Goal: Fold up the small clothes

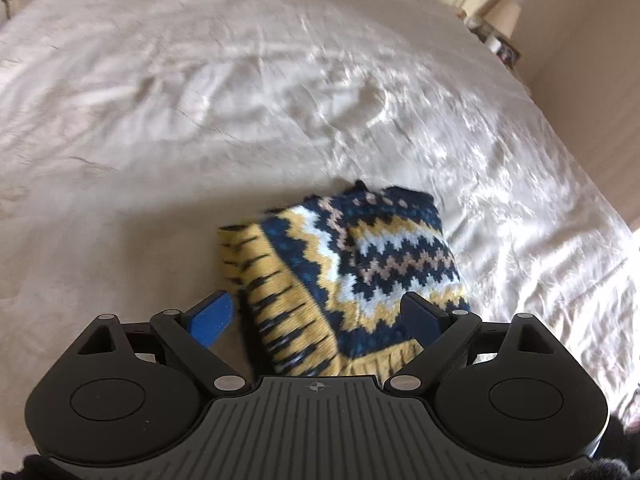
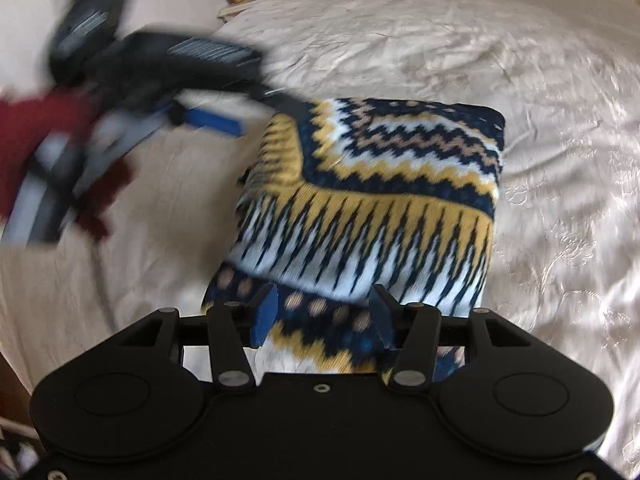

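**Folded knit sits on the bed as both tools let go**

There it lies, the navy, mustard and white zigzag-patterned knitted garment [image 2: 372, 184], a compact folded block at the centre of the right wrist frame, resting on the cream embossed bedspread [image 2: 520, 60]. The right gripper [image 2: 324, 316], low in that frame, is released: its jaws stand apart on either side of the garment's near edge, and no pad clearly presses the knit. It looks like a let-go after laying the fold down.

From the left wrist view, the left gripper [image 1: 320, 316] is spread wide, its blue pads either side of the knit's lower corner, gripping nothing. In the upper left of the right wrist frame that same tool shows blurred, carried by a dark red sleeve [image 2: 28, 148].

Fold looks essentially done; only tidying seems left.
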A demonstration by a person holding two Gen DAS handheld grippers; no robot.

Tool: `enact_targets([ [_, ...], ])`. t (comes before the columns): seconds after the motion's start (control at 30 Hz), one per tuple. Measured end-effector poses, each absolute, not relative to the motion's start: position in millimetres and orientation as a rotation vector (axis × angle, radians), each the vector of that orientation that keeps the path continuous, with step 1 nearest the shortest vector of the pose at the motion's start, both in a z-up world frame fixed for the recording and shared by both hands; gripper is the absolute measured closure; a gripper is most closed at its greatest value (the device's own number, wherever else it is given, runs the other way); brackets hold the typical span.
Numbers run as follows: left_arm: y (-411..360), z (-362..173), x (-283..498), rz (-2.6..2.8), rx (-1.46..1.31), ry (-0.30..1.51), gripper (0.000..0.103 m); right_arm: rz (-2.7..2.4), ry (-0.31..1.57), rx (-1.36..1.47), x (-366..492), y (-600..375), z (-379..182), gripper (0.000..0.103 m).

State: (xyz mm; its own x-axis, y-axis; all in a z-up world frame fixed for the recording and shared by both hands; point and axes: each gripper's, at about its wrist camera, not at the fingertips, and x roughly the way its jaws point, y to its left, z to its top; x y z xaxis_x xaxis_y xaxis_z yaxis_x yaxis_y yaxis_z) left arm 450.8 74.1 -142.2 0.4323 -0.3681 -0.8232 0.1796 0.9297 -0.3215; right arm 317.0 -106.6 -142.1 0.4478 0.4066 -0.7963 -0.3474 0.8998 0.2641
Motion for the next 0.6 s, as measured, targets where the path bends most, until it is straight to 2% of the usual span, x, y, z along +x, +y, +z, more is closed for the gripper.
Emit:
enact_targets([
  [0.17, 71.7, -161.0, 468.0, -0.347, -0.217, 1.139, 0.012, 0.597, 0.901, -0.222, 290.5, -56.4, -143.0, 0.032],
  [0.43, 72.8, -166.5, 479.3, -0.374, -0.159, 1.144, 0.012, 0.629, 0.796, -0.513, 282.8, 5.7, -162.3, 0.034],
  [0.47, 72.7, -165.8, 480.0, -0.38, -0.154, 1.14, 0.012, 0.627, 0.785, -0.537, 282.6, 9.0, -163.9, 0.037],
  [0.53, 73.9, -163.6, 481.1, -0.386, -0.154, 1.13, 0.012, 0.622, 0.775, -0.568, 282.9, 11.4, -165.3, 0.048],
  [0.57, 75.4, -162.2, 481.8, -0.389, -0.165, 1.125, 0.013, 0.62, 0.777, -0.566, 283.2, 11.1, -165.7, 0.058],
  [0.6, 77.3, -160.8, 482.4, -0.394, -0.182, 1.117, 0.014, 0.621, 0.789, -0.546, 285.0, 8.5, -165.0, 0.062],
])
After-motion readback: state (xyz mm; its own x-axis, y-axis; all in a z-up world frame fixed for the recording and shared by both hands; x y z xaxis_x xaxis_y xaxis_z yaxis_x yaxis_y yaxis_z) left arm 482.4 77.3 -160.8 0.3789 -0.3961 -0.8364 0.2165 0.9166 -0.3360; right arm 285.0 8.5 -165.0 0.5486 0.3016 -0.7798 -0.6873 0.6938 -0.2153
